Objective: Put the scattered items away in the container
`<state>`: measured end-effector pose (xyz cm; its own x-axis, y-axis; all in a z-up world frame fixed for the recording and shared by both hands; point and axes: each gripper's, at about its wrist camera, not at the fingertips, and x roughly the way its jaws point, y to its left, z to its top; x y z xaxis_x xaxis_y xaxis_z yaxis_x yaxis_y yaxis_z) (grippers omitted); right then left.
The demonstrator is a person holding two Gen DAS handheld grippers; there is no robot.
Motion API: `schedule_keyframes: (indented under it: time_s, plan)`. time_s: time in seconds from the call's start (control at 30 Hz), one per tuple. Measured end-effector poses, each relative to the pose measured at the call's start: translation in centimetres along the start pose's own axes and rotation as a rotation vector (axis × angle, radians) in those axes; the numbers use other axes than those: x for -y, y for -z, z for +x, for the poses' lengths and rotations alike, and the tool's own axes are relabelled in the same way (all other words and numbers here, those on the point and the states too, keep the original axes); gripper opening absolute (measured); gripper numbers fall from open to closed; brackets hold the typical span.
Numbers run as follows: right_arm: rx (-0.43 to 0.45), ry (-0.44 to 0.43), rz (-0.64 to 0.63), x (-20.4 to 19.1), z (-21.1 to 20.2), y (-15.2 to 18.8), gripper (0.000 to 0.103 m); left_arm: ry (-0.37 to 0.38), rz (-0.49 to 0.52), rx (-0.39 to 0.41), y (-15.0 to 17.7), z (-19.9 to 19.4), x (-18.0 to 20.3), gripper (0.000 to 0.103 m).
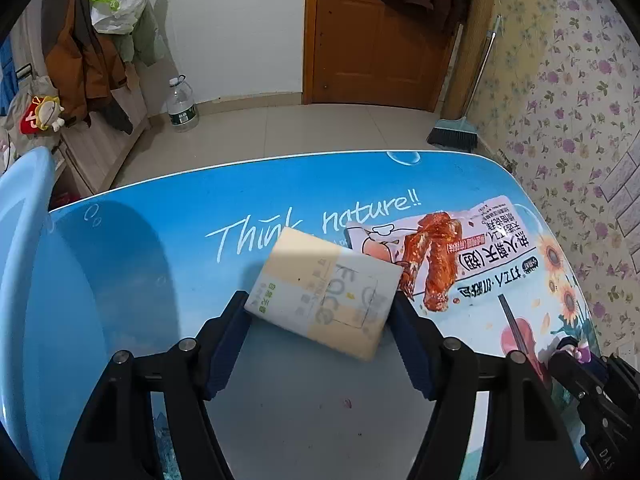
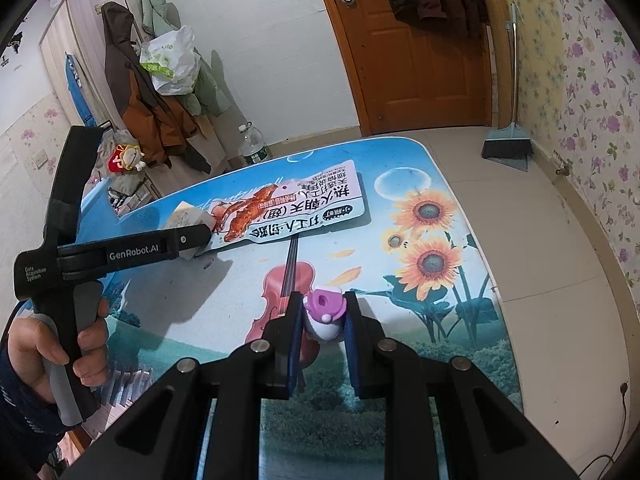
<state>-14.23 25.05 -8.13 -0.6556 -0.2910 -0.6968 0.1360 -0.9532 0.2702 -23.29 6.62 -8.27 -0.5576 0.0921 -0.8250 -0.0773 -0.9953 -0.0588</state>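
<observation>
1. Left tool (image 1: 320, 308) closed around a pale yellow-and-white soft tissue pack (image 1: 324, 292), dark blue pads touching its two opposite edges; pack tilted, far corner overlapping a pink-and-white printed chicken-wing snack packet (image 1: 460, 248).
2. Right tool (image 2: 324, 298) clamped narrowly on a small purple-and-white plastic toy figure (image 2: 324, 328), pads pressed against both of its sides, purple top poking up between the fingers.
3. Light blue plastic basin (image 1: 24, 240) standing at the left edge of the left wrist view, well apart from the tissue pack, its shadow falling across the tabletop (image 1: 280, 400).
4. Seen from the right wrist: left tool angled down over the pack, gripped at the grey handle by a bare hand (image 2: 52, 344) with a dark sleeve at the wrist.
5. Both tools pointing steeply down towards the surface, right tool just visible at the lower right corner of the left wrist view.
6. Glossy blue tabletop printed with sunflowers, a violin, bubbles and the words "Think nature!!".
7. Beyond: pale tiled floor, brown wooden door (image 1: 380, 32), hanging coats, a clear water bottle (image 1: 182, 106), a blue broom (image 1: 456, 132) against floral wallpaper.
</observation>
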Motion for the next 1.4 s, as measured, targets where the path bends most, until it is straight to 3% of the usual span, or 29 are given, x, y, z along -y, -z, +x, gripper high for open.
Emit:
schedule_keyframes:
  time_s: [0.43,0.6,1.4]
  plan:
    - [0.002,0.024,-0.007,-1.2,-1.0,0.7,0.020,-0.009,0.066,0.099,1.8,-4.8,0.7,0.067]
    - [0.018,0.044,-0.030,-2.5,-2.1,0.7,0.020,-0.075,0.102,0.157,2.9,-7.6,1.5,0.067]
    - [0.096,0.096,-0.114,-12.2,-8.3,3.3,0.020,-0.084,0.016,0.269,9.3,-18.0,-1.8,0.067]
